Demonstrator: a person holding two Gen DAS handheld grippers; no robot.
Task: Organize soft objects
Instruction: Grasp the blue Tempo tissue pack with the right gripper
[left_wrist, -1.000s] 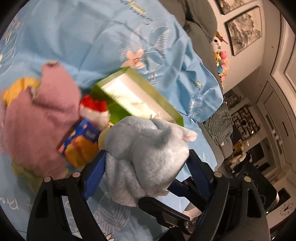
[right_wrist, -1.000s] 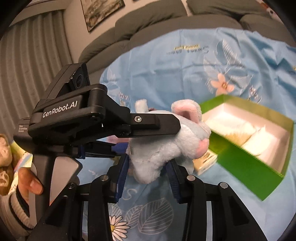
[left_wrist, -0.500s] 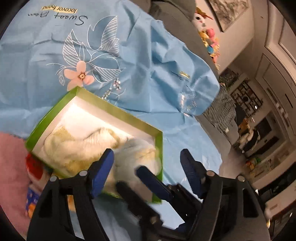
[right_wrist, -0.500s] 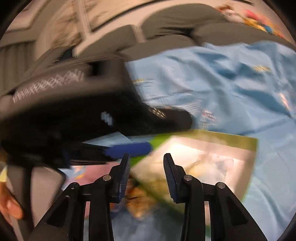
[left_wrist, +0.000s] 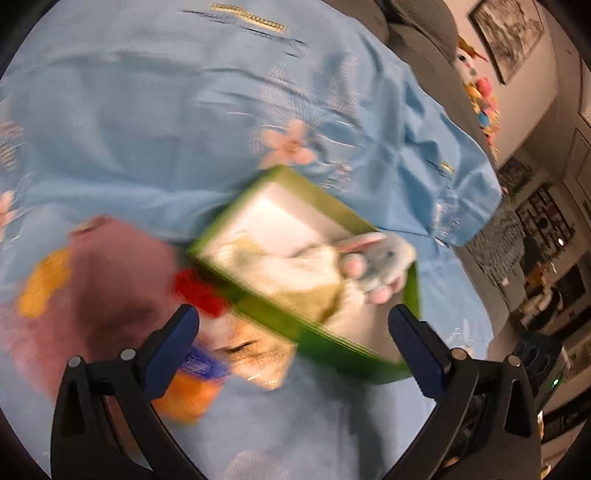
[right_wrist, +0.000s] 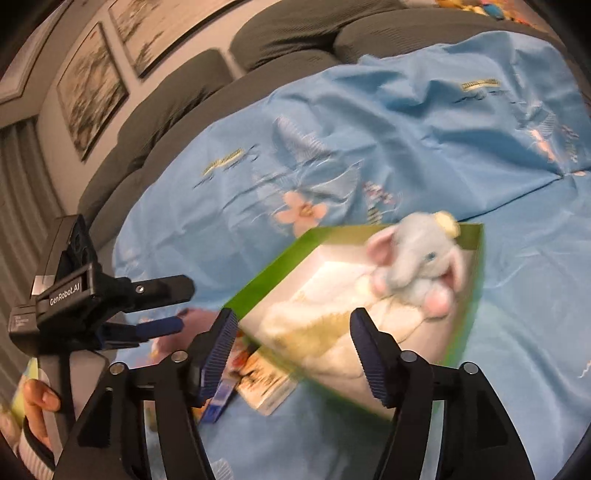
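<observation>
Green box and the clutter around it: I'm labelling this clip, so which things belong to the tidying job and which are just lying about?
Job:
- green box
- elephant plush, lying in the box
- cream plush, also in the box
- pink cloth, beside the box

Lying about:
- snack packets
- blue sheet
- wall pictures

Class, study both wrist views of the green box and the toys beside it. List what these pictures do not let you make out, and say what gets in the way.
- Pale plush under the elephant toy in the green box: motion blur hides its shape in both views.
- Pink fabric heap: left wrist view, smeared; what it is cannot be told.
- Printed packet: right wrist view, print blurred, partly behind a gripper finger.
- Orange item: left wrist view, blurred, partly behind a finger.
</observation>
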